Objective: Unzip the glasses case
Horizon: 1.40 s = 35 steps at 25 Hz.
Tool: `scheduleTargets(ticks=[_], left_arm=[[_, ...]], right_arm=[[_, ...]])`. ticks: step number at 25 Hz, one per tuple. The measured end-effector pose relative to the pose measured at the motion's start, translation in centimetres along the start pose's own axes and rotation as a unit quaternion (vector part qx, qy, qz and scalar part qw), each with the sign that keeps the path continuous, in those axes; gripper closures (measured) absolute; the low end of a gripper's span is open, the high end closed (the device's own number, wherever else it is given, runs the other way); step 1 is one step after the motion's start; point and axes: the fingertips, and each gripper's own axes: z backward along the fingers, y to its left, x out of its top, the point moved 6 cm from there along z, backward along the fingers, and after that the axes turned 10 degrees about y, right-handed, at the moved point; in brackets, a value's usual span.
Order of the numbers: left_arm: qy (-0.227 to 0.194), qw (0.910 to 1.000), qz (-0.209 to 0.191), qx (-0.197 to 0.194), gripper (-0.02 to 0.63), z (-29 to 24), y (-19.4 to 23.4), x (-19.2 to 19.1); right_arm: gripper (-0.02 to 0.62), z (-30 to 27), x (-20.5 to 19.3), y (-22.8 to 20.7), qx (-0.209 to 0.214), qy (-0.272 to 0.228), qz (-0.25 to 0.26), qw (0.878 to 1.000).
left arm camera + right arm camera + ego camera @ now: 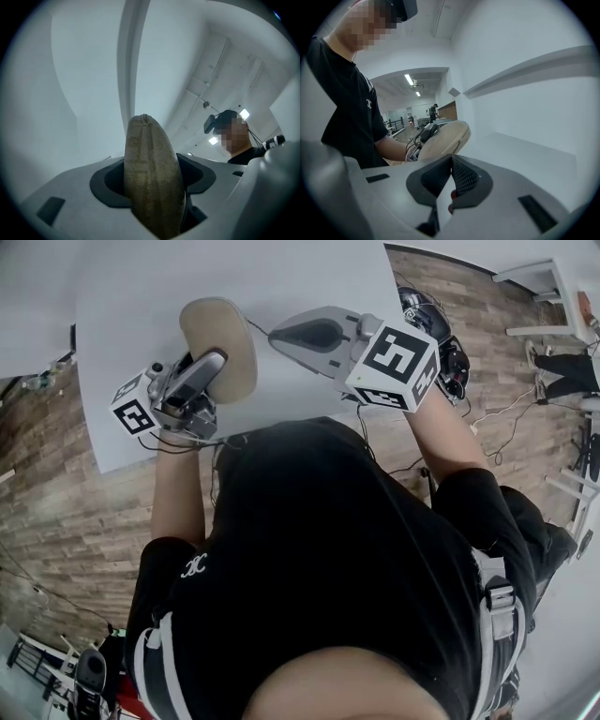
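While the left claw [153, 190] clamps the light, stiff-looking glasses case [161, 159], the right claw [451, 174] is closed, empty. Pinch the zip [144, 140] beyond the left claw.

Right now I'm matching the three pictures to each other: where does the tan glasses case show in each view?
Head view: upper left of centre, the glasses case in the left gripper.
Left gripper view: bottom centre, edge-on between the jaws.
Right gripper view: left of centre, just above the shut jaws.
Shared landmark: the person's black shirt, in all three.
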Motion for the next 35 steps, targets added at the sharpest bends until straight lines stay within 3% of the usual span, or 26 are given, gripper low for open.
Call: scheduleTargets(ticks=[11,21,26,35], left_arm=[[-0.038,0.9968,0.070,0.004,0.310,-0.1,3.1,0.4],[-0.044,0.9953,0.082,0.029,0.310,-0.6,4.3,0.7],[-0.068,0.9928,0.088,0.045,0.310,-0.1,4.9,1.0],[-0.102,0.9868,0.115,0.050,0.310,0.2,5.9,1.1]], right_arm=[[0.577,-1.5,-0.8,-1.1,-0.009,0.036,0.002,0.999],[0.577,-2.1,-1.8,-2.4,-0.004,0.053,-0.014,0.999],[0.577,-3.0,-3.0,-1.4,0.012,0.077,-0.005,0.997],[0.577,-3.4,-3.4,-1.2,0.015,0.077,-0.012,0.997]])
